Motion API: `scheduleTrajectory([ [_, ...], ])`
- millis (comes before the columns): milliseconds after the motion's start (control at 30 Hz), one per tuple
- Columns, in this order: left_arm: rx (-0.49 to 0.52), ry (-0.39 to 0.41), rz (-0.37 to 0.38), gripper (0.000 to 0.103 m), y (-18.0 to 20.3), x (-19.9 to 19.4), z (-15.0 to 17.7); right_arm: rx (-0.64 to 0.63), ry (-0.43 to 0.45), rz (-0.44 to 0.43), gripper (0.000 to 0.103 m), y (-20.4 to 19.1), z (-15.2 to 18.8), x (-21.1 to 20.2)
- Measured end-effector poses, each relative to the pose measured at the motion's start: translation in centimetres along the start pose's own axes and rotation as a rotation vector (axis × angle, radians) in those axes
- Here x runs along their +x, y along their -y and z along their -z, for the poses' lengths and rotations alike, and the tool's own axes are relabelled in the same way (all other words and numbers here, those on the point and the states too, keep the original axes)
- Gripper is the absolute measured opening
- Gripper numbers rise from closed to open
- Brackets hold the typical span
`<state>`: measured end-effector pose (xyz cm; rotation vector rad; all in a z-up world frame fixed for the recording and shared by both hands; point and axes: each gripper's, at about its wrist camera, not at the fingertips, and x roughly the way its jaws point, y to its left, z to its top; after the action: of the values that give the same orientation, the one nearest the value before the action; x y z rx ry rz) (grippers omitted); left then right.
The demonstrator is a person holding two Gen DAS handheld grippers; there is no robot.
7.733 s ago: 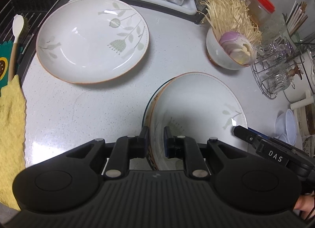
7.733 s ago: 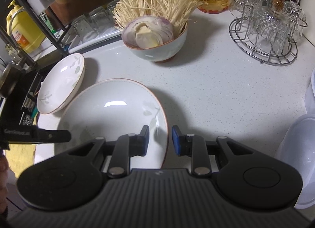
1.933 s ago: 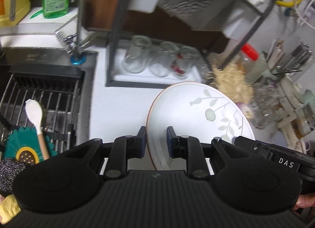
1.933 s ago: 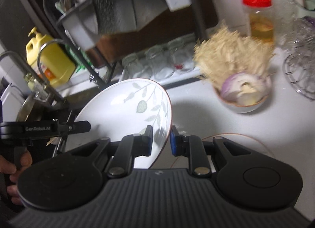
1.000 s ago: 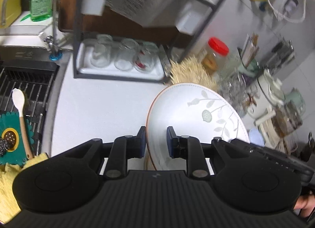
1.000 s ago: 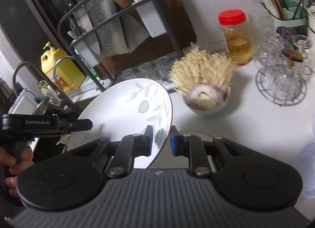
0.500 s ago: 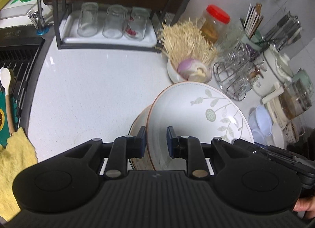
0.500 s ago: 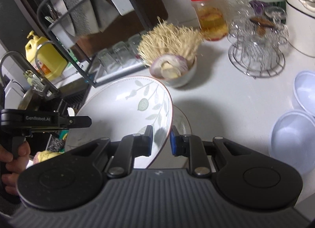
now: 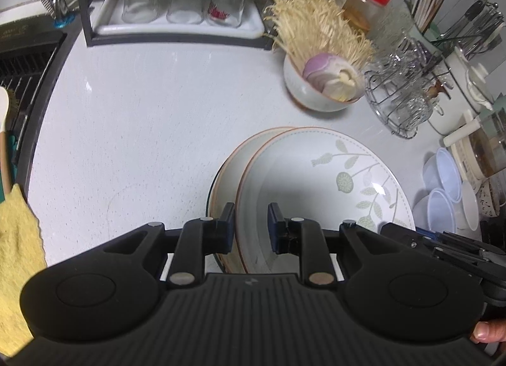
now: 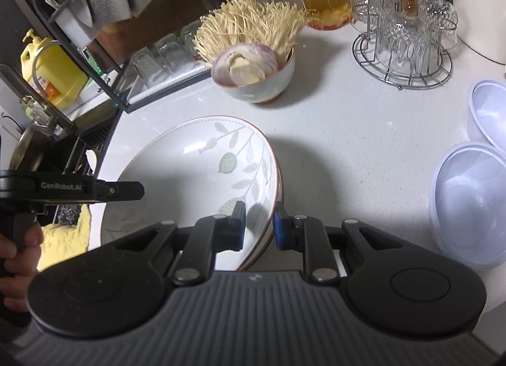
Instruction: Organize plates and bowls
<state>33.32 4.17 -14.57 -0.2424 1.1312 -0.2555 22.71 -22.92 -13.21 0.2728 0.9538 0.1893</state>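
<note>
Plate (image 9: 322,176) down from mid-air a second ago, now nested on second plate (image 9: 232,160) on tabletop (image 9: 132,119). Left claw (image 9: 251,223) at 9 o'clock rim, right claw (image 10: 259,223) at 3 o'clock, both clamped on it. Stacking nearly done; release remaining.

Both grippers are matte black — a ribbed housing, two round side discs, silver screws on the finger arms. The left gripper (image 9: 251,228) and right gripper (image 10: 258,225) carry blue-edged pads. White "GenRobot.AI" lettering marks the left handle — bare fingers (image 10: 14,255) wrap it.
</note>
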Motion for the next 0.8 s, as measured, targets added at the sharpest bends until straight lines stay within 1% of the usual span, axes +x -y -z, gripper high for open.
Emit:
scheduleTrajectory([
  [133, 0.004, -0.023, -0.012, 0.025, 0.2, 0.7, 0.2, 0.007, 0.006, 0.008, 0.021, 0.2, 0.1, 0.4],
  [233, -0.010, -0.068, -0.027, 0.025, 0.4, 1.2, 0.4, 0.019, 0.024, 0.003, 0.021, 0.7, 0.1, 0.5],
  [333, -0.013, -0.083, -0.047, 0.025, 0.8, 1.1, 0.5, 0.036, 0.013, 0.007, 0.021, 1.0, -0.1, 0.6],
  [400, -0.004, -0.106, -0.074, 0.025, 1.0, 1.3, 0.5, 0.023, 0.001, 0.001, 0.021, 0.9, -0.3, 0.6],
  [467, -0.008, -0.122, -0.080, 0.025, 1.0, 1.6, 0.0, -0.023, -0.016, 0.010, 0.021, 0.5, -0.6, 0.7],
  [600, 0.027, -0.107, -0.100, 0.025, 1.3, 2.2, -0.7, -0.089, -0.043, 0.017, 0.021, 0.2, -1.3, 1.1],
  [767, -0.018, -0.079, -0.100, 0.025, 0.9, 3.1, -1.3, -0.118, -0.075, 0.042, 0.021, 0.0, -1.7, 2.0],
  [800, -0.011, -0.070, -0.105, 0.025, 0.9, 3.1, -1.4, -0.114, -0.086, 0.043, 0.021, 0.1, -1.8, 2.2],
])
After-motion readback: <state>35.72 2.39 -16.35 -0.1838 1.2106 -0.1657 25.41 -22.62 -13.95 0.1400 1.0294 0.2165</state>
